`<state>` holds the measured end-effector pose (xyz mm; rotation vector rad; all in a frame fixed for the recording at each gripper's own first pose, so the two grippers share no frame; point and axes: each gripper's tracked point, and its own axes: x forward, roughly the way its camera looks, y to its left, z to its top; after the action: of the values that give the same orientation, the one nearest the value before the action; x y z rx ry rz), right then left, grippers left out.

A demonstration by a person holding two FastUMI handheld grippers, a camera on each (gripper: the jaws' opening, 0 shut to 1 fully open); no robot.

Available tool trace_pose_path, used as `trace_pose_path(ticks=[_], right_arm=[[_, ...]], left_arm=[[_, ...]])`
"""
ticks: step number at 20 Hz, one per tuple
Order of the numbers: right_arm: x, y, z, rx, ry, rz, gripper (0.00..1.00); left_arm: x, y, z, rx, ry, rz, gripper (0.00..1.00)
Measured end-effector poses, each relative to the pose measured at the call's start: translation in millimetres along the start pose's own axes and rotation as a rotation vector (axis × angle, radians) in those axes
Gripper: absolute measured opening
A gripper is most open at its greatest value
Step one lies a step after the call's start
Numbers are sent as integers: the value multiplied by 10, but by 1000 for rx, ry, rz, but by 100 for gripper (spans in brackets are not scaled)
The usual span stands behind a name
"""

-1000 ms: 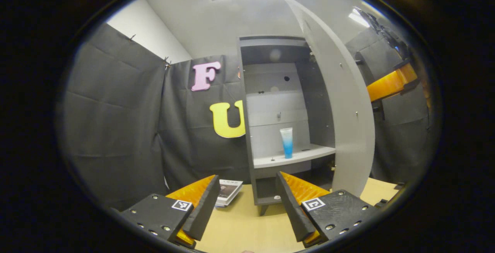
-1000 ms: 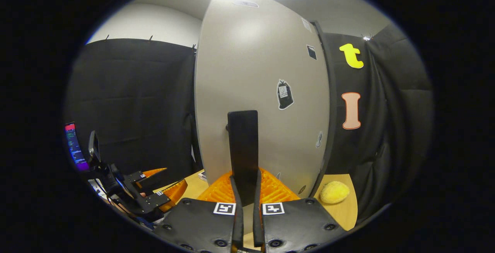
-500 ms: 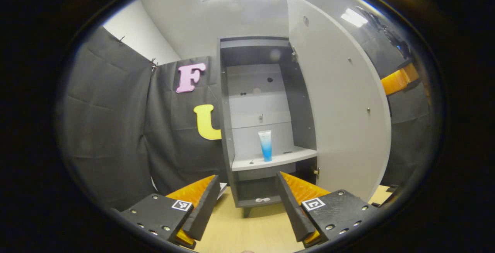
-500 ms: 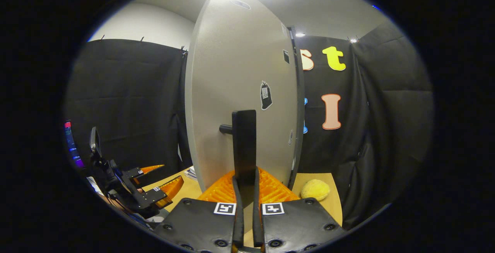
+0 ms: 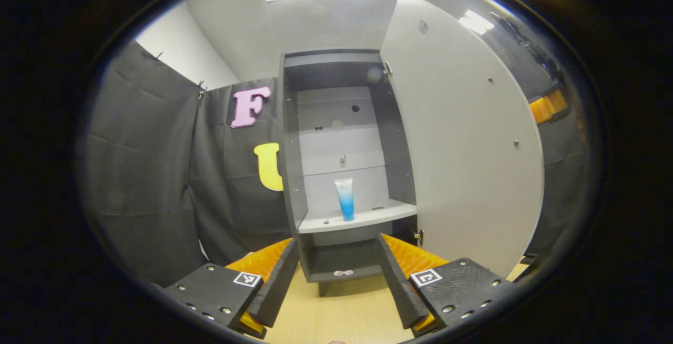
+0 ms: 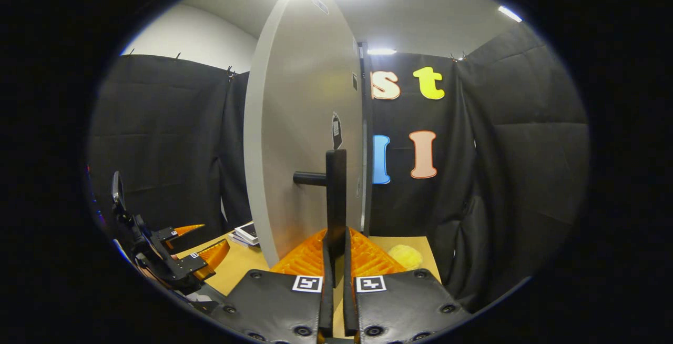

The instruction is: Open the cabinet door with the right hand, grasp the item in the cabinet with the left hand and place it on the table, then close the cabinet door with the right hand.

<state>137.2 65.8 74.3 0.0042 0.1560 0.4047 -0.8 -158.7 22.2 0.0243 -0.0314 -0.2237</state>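
Right gripper (image 6: 336, 260) clamps the handle (image 6: 335, 196) of the open door (image 6: 305, 139). Left gripper (image 6: 202, 244) hovers above the table (image 6: 236, 265), fingers apart.

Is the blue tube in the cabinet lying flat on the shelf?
No, the blue tube stands upright on the shelf.
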Motion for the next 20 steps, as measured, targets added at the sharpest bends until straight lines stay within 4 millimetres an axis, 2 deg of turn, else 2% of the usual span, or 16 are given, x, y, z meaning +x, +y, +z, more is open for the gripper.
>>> trace_pose_path(ticks=[4,6,7,11,13,14,16,19,20], right_arm=[[-27,-194,0,-24,-13,-59,9],[-52,-160,-3,12,-21,-44,8],[-111,-145,-7,34,-28,-24,8],[-589,-173,-118,54,-67,26,12],[-705,-426,-163,11,-76,-42,14],[-726,-585,-190,3,-78,-82,11],[-689,-800,-276,27,-71,-127,16],[-651,-992,-390,35,-51,-186,96],[-639,-1063,-435,24,-44,-212,99]], left_arm=[[32,-66,18,7,2,8,87],[97,-95,8,6,8,12,87],[141,-117,5,4,15,14,87],[401,-245,108,4,12,19,87],[572,-289,188,-9,-1,37,87],[675,-315,224,-16,-3,42,87],[879,-335,284,-27,-6,55,87],[1223,-282,369,-19,-18,75,87],[1349,-283,395,-19,-23,75,87]])
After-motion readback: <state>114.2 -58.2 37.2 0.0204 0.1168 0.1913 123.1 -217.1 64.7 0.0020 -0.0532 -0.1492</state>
